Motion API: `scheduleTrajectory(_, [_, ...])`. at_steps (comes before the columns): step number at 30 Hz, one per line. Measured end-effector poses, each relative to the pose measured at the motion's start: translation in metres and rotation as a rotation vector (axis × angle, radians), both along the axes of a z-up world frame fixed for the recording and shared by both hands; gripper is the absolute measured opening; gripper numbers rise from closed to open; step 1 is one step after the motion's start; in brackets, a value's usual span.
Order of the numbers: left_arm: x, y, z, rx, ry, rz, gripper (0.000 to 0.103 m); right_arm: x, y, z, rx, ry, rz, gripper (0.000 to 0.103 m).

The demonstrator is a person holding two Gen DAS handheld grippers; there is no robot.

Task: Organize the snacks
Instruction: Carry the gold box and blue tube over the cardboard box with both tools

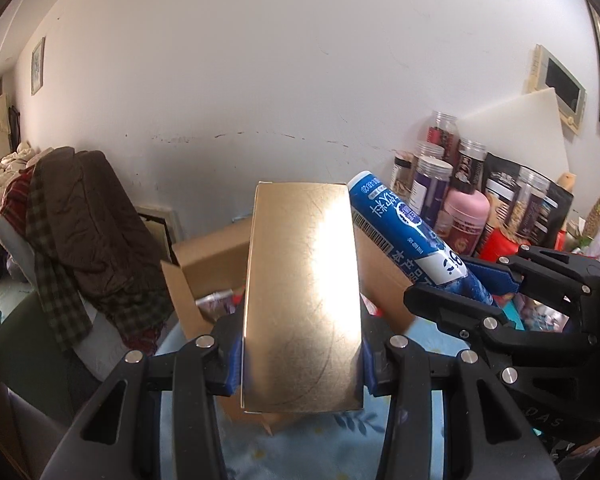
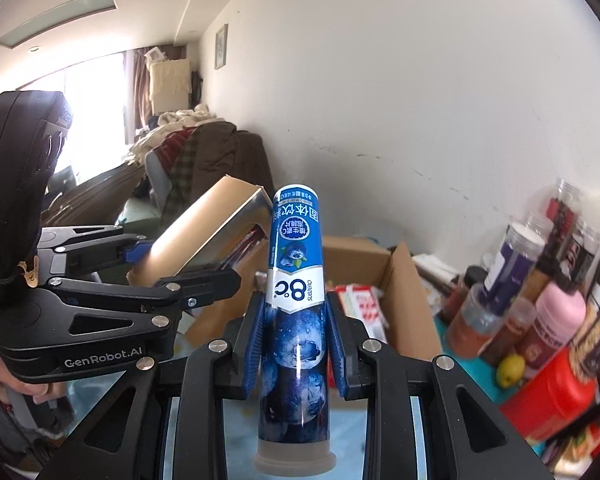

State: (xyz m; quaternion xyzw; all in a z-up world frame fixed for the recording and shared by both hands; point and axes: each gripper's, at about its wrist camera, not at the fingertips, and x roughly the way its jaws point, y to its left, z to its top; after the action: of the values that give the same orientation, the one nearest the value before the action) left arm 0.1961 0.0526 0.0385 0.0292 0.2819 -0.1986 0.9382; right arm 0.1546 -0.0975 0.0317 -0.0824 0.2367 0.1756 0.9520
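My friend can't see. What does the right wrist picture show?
The right gripper pinches a tall blue tube with blueberries on it. Behind it sits an open cardboard box, and the left gripper holds a shiny gold box.

Left gripper [image 1: 302, 356]: raised, fingers clamped on both sides of a gold box [image 1: 302, 296].
Right gripper [image 2: 296, 344]: raised just beside the left, blue pads [image 2: 256, 340] pressed on a blue tube [image 2: 296, 300], cap end toward the camera.
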Motion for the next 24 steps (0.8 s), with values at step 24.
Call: scheduleTrajectory(24, [0.140, -0.020, -0.071, 0.108, 0.183, 0.051, 0.044, 0.141, -0.008, -0.060, -0.045, 0.191, -0.020, 0.028])
